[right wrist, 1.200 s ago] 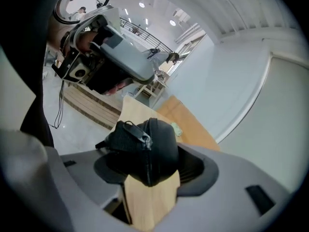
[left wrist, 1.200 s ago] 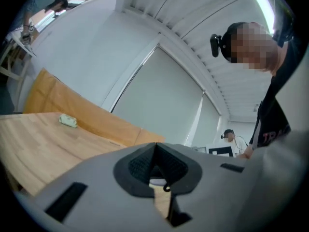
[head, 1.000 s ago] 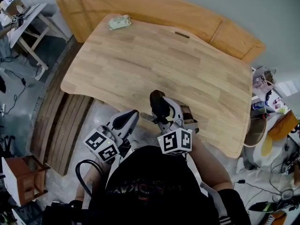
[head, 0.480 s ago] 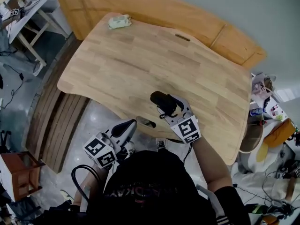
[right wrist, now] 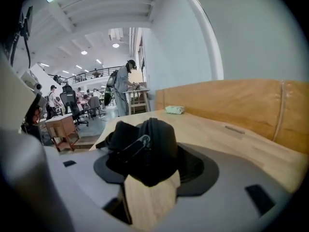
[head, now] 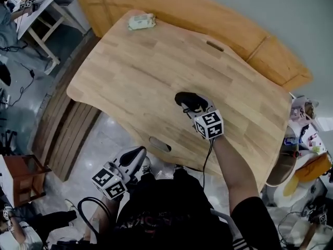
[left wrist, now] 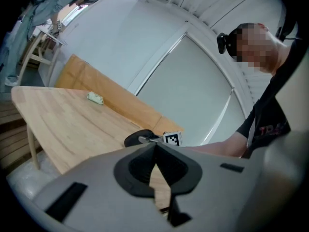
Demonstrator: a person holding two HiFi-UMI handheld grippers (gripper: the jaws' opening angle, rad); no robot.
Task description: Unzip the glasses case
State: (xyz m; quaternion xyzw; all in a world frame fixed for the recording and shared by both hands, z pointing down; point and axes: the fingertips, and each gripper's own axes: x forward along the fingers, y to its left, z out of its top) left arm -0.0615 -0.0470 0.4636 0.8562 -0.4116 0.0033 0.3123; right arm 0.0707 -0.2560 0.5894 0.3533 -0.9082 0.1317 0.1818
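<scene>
The black glasses case [head: 187, 99] sits between the jaws of my right gripper [head: 191, 104], over the middle of the wooden table [head: 145, 72]. In the right gripper view the case [right wrist: 147, 146] fills the gap of the right gripper [right wrist: 148, 161], with both pads pressing its sides. Its zip runs over the top, and a metal pull [right wrist: 140, 141] lies across it. My left gripper [head: 136, 154] hangs off the table's near edge by the person's body, shut and empty. From the left gripper [left wrist: 155, 148] view, the case [left wrist: 137, 138] shows ahead on the table.
A small pale green object [head: 141, 21] lies at the table's far corner. An orange-brown board [head: 244, 33] stands behind the table. The tabletop has a slot [head: 159, 144] near its front edge. A wooden stool [head: 21, 184] stands on the floor to the left.
My right gripper has carried the case away from the person's body and out over the table, rolling as it went. My left gripper has sunk a little below the table edge.
</scene>
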